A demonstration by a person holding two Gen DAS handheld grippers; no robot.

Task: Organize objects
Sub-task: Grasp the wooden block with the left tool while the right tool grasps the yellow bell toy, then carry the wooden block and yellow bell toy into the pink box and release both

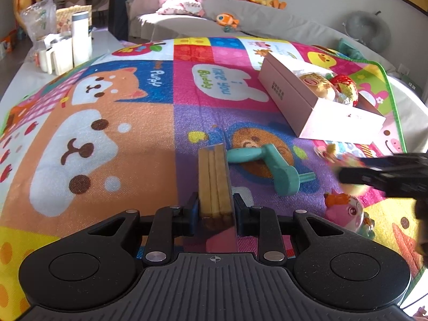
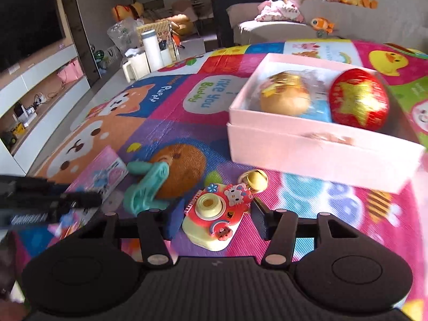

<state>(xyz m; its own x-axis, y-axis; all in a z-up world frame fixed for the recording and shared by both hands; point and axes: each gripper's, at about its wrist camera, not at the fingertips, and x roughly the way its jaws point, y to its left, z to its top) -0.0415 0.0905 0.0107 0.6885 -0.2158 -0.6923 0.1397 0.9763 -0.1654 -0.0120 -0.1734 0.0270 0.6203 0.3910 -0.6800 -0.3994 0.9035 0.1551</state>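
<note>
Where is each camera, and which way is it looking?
Left wrist: sits on the left gripper, looking forward over the mat toward the sofa; its own fingers clamp a snack pack, and the right gripper pokes in.
Right wrist: sits on the right gripper, looking at the pink box; its fingers straddle a toy camera, and the left gripper shows.
Both views share the box, the mat and the teal toy.

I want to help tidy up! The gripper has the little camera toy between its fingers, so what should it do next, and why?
Probably close on the camera toy and lift it. The right hand-held gripper stands open around it on the mat, not yet squeezing. The pink box just ahead already holds a bun and a red egg, so it likely goes there.
</note>
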